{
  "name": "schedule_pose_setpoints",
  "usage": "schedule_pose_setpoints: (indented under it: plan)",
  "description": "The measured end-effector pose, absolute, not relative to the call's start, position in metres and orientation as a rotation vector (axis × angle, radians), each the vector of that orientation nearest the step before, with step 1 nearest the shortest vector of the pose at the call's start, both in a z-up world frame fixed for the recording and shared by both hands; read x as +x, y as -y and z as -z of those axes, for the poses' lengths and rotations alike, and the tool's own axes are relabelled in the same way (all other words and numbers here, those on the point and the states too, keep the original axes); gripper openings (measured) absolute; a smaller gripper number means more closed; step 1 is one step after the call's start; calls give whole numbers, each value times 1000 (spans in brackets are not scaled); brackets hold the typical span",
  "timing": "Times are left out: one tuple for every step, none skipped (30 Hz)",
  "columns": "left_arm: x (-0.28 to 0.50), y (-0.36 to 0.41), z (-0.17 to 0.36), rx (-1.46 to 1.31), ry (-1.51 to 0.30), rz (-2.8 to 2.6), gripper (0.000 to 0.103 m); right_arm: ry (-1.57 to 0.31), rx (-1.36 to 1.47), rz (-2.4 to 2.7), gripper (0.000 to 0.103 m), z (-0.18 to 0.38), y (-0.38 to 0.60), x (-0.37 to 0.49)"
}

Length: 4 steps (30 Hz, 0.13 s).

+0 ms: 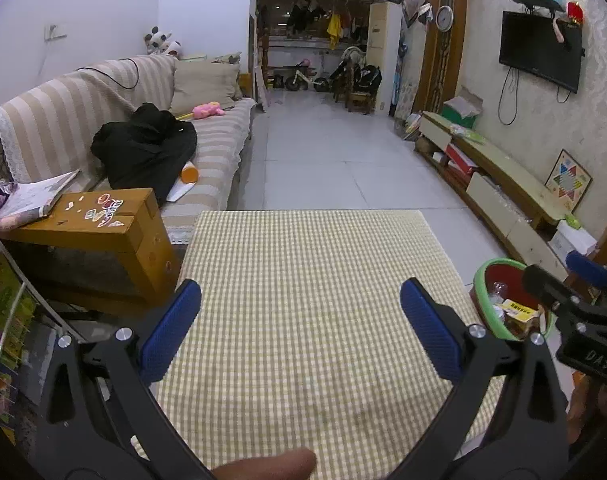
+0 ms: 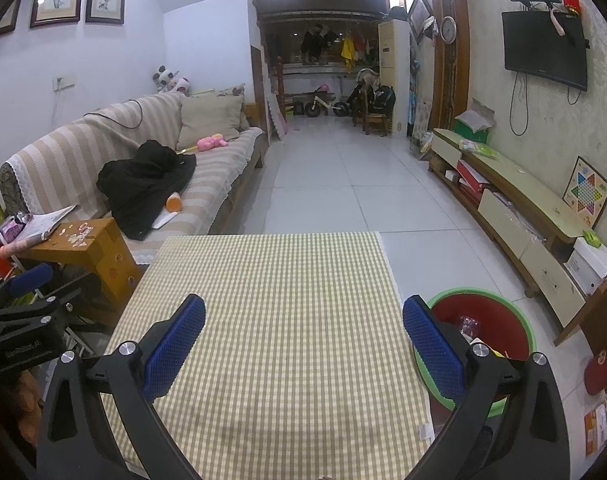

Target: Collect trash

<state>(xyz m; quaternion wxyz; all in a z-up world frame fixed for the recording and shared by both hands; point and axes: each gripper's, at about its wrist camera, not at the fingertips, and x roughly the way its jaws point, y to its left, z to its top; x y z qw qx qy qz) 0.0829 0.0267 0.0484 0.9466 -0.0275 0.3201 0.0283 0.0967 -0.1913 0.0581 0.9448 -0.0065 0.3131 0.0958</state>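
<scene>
Sofa (image 1: 115, 120) with a striped cover runs along the far left of both tongs, carrying a black garment (image 1: 143, 148), an orange bottle (image 1: 189, 172) and a pink toy (image 1: 209, 110). Nearer, just left of the left gripper (image 1: 301, 322), a wooden side table (image 1: 103, 220) bears stickers and an open booklet (image 1: 35, 196). The left gripper hovers over the checked tablecloth (image 1: 303, 280), its blue pads spread wide with nothing between them; a fingertip (image 1: 267, 466) shows at the lower edge of its view. The cloth ahead of both tongs is bare.

The right gripper (image 2: 303, 346) hangs over the same cloth, likewise spread wide and empty. Just right of its right pad, beside the table's edge and lower than it, stands the red bin (image 2: 483, 304) with a green rim. Inside it lie the trash: a yellow carton (image 1: 519, 314) and crumpled clear wrappers (image 2: 469, 326).

Farther right, a low TV cabinet (image 2: 515, 196) lines the wall, with a checkers board (image 2: 587, 192) leaning on it and a television (image 2: 545, 50) mounted above.
</scene>
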Motion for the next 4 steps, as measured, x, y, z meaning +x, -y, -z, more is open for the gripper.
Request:
schedule_pose_setpoints:
  plan:
    - [83,-26,-48,-53,-653,-60,98,-638,-14,-196,96,-58,191,97]
    - [84,-26,-48,-53,-653,-62,98,-638,-15,-197,96,-58,191,97]
    - [84,-26,-48,-54,-651,-61,98,-638,-14,-197,96,-58,191,97]
    - [83,-26,-49,-54,-651,-60,98,-637,-14,-197,96,-57,192,97]
